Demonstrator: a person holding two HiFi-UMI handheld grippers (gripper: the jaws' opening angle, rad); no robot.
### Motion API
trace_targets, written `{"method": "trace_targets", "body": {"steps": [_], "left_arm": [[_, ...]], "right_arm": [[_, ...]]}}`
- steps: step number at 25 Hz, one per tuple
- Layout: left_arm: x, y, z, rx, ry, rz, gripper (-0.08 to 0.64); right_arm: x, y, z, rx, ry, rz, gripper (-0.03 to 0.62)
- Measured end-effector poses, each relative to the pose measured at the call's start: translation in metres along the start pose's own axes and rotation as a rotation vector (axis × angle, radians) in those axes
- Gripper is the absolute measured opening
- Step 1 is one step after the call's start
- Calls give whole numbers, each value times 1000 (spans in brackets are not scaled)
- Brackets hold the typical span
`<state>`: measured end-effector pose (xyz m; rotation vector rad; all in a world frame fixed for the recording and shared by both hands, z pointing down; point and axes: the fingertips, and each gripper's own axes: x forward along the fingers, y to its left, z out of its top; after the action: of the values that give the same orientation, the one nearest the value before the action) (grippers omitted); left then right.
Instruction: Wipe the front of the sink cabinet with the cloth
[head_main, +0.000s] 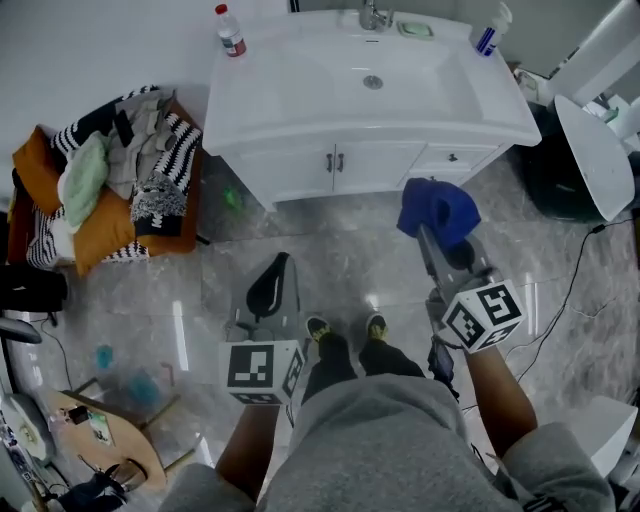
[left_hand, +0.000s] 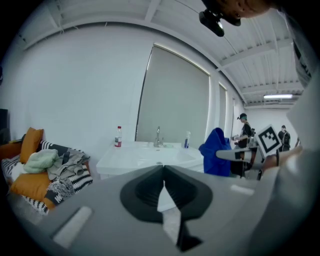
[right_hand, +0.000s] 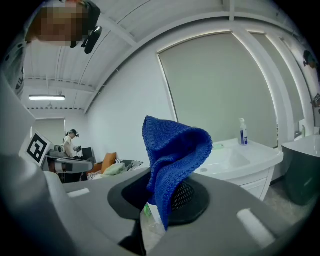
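Note:
The white sink cabinet (head_main: 340, 165) stands ahead of me under a white basin (head_main: 370, 80), with two doors and a drawer on its front. My right gripper (head_main: 435, 225) is shut on a blue knitted cloth (head_main: 437, 210), held in the air short of the cabinet's right half. In the right gripper view the blue cloth (right_hand: 172, 155) sticks up from between the jaws, with the basin (right_hand: 235, 157) beyond. My left gripper (head_main: 272, 285) hangs lower at the left, shut with nothing in it; its view shows the cabinet (left_hand: 145, 162) ahead.
A red-capped bottle (head_main: 230, 30), a tap (head_main: 372, 15) and a spray bottle (head_main: 490, 30) stand on the basin. A sofa piled with clothes (head_main: 110, 170) sits left. A dark bin and white lid (head_main: 590, 150) stand right. A cable (head_main: 570, 285) crosses the marble floor.

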<state>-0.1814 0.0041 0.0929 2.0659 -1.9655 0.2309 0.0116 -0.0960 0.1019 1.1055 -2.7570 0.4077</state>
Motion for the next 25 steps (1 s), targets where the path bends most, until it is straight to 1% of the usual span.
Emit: {"method": "trace_targets", "body": {"steps": [2, 6, 8, 9, 11, 13, 15, 19, 21, 22, 23, 25], "left_arm": [[8, 9, -7, 3, 13, -3, 12], [23, 12, -21, 54, 45, 6, 12], [35, 12, -28, 33, 52, 5, 12], [41, 12, -34, 15, 56, 6, 12], [50, 11, -49, -14, 72, 13, 12], [61, 11, -66, -27, 93, 26, 12], [78, 12, -80, -18, 103, 43, 12], [118, 16, -108, 3, 96, 77, 12], [140, 20, -131, 14, 86, 85, 12], [151, 22, -144, 20, 74, 89, 12], [162, 26, -159, 27, 61, 94, 12], [186, 36, -196, 35, 47, 106, 12]], "right_arm": [[4, -4, 0, 12, -9, -17, 69], [5, -14, -2, 14, -40, -21, 69], [12, -24, -6, 1, -43, -7, 65], [16, -29, -11, 1, -37, 12, 58], [22, -40, -27, 31, -8, 61, 58], [28, -59, -46, 82, 28, 73, 58], [39, -85, -62, 117, 44, 49, 58], [67, -143, -95, 145, 52, -50, 66], [86, -169, -117, 195, 49, -71, 67], [95, -181, -127, 203, 41, -69, 67], [105, -191, -138, 186, 31, -69, 67], [124, -209, -163, 103, 20, -89, 67]]}}
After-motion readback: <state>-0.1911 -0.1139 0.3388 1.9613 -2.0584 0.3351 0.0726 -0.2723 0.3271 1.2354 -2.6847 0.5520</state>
